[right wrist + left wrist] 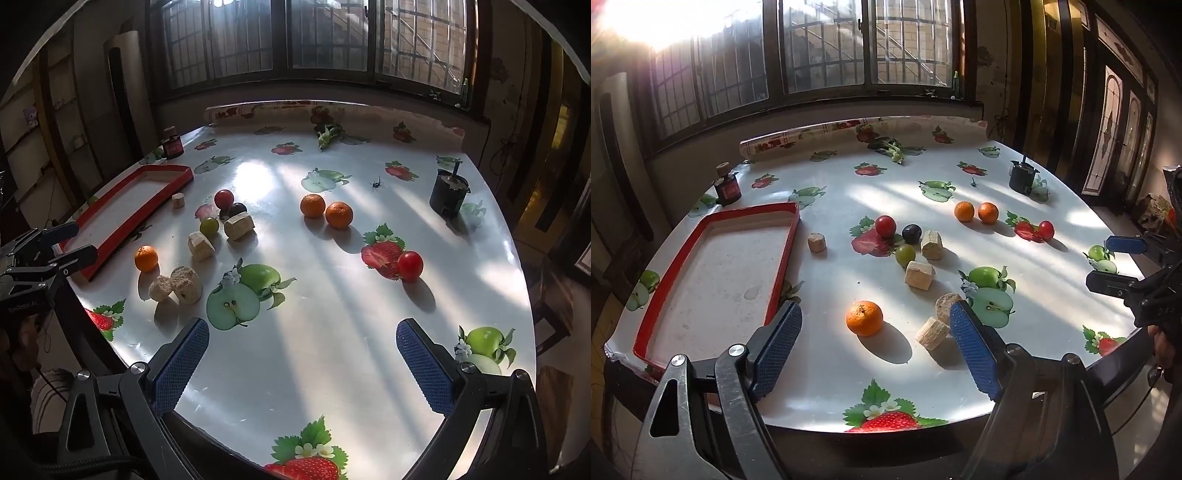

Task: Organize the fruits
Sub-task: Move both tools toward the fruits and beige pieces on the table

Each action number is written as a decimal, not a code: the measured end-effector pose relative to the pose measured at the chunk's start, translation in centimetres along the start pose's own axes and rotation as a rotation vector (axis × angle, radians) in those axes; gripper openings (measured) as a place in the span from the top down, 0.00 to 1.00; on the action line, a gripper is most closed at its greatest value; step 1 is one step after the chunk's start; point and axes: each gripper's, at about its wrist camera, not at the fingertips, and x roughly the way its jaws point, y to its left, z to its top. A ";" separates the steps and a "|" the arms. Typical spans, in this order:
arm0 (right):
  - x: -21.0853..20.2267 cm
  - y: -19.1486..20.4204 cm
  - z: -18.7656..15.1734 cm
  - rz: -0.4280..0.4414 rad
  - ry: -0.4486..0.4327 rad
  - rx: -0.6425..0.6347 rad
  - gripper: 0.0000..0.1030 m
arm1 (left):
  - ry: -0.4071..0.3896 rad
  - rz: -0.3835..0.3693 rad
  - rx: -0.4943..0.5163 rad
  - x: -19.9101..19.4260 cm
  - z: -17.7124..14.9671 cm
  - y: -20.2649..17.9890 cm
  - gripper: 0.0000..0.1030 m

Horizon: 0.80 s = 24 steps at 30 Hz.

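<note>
both grippers hang over the desk's near edge, tilted down at the scattered fruit. left gripper (875, 345) is spread wide and empty, its blue pads framing the near tangerine (864, 318), which sits free on the desk close to the near edge; that looks like the first pick. right gripper (303, 365) is likewise released, holding nothing, with bare desk (295, 350) between its pads. red tray (713, 269) lies along the desk's left edge, empty, probably the place where the fruit should go. two more tangerines (976, 212) touch each other toward the middle, a red fruit (1046, 229) lies nearer the right edge, and a red, a dark and a green fruit (905, 254) cluster mid-desk among beige blocks (919, 275). those blocks crowd the near tangerine's right side, so a clean closing line matters.
</note>
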 end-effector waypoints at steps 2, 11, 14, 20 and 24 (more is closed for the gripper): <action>0.2 -0.2 -0.1 0.001 -0.002 0.004 0.01 | 0.000 -0.003 0.003 0.0 0.0 -0.1 0.20; -0.1 -0.8 0.0 -0.003 -0.002 0.009 0.01 | -0.004 -0.006 0.014 -0.5 0.1 -0.6 0.20; -0.4 -1.2 0.3 -0.001 -0.001 0.013 0.01 | 0.001 -0.005 0.012 -0.5 0.1 -0.5 0.20; -0.2 -0.8 -0.1 0.003 -0.007 0.015 0.01 | 0.001 -0.013 0.014 -0.4 0.2 -0.8 0.20; -0.1 -0.8 -0.1 0.004 0.009 0.022 0.01 | 0.025 -0.047 0.013 0.1 0.0 -1.1 0.20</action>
